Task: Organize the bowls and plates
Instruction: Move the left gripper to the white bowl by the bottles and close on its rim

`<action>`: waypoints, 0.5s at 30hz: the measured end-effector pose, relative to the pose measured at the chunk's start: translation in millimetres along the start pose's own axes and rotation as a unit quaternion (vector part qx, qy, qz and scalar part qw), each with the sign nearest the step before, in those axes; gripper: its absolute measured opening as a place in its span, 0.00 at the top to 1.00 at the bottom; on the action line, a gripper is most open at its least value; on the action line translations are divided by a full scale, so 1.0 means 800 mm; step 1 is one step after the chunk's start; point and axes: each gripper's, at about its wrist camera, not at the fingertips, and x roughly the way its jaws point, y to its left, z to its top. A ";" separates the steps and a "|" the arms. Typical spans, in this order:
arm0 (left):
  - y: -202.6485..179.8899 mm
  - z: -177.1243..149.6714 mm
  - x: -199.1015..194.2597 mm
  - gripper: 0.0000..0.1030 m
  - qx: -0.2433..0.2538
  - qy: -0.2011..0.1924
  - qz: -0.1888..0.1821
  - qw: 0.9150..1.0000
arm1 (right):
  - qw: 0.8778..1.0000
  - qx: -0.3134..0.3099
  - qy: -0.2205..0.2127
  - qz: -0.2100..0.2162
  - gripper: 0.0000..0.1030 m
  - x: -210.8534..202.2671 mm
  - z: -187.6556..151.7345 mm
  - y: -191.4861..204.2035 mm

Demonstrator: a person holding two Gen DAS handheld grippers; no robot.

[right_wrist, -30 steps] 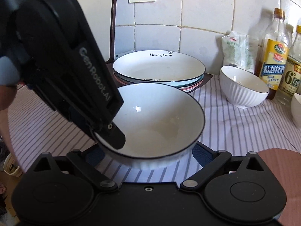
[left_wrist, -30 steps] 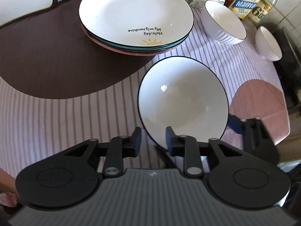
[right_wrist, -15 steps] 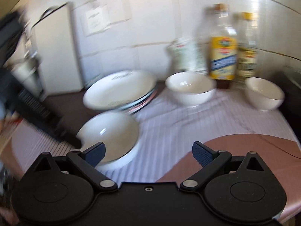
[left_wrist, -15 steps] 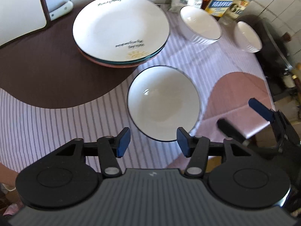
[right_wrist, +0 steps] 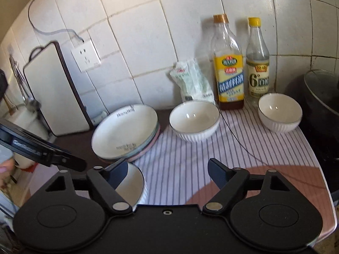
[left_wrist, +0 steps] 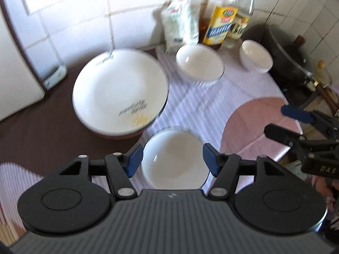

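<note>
A white bowl with a dark rim [left_wrist: 169, 148] rests on the striped cloth in front of the stack of plates [left_wrist: 118, 89]. My left gripper [left_wrist: 172, 161] hangs above this bowl with its jaws opening and its blue pads clear of the rim. My right gripper [right_wrist: 168, 172] hovers over the cloth to the bowl's right, jaws closing with nothing between them. In the right wrist view the same bowl [right_wrist: 132, 183] shows at lower left, partly behind one finger. Two ribbed white bowls [right_wrist: 195, 120] [right_wrist: 279, 112] stand further back. The right gripper [left_wrist: 285, 121] also shows at the left wrist view's right edge.
Two bottles [right_wrist: 229, 67] [right_wrist: 257, 63] and a white bag [right_wrist: 192, 82] stand against the tiled wall. A cutting board [right_wrist: 53, 89] leans at the left. A dark pot [right_wrist: 322, 101] sits at the right, past the table's edge. A pink patch of cloth [right_wrist: 275, 182] lies front right.
The left gripper has let go of the bowl's rim and opened. The bowl now rests on the cloth. Both grippers have risen away from it, the right one swinging to the right.
</note>
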 end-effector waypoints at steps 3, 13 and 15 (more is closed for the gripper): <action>0.000 0.026 0.012 0.38 -0.021 0.000 -0.026 0.999 | 0.999 0.032 -0.002 0.023 0.20 0.004 0.018 -0.013; -0.005 0.090 0.081 0.40 -0.009 -0.019 -0.016 1.000 | 0.988 0.152 0.032 0.017 0.37 0.070 0.054 -0.069; -0.005 0.103 0.097 0.41 0.000 -0.027 -0.007 1.000 | 0.983 0.178 0.037 0.019 0.39 0.089 0.057 -0.082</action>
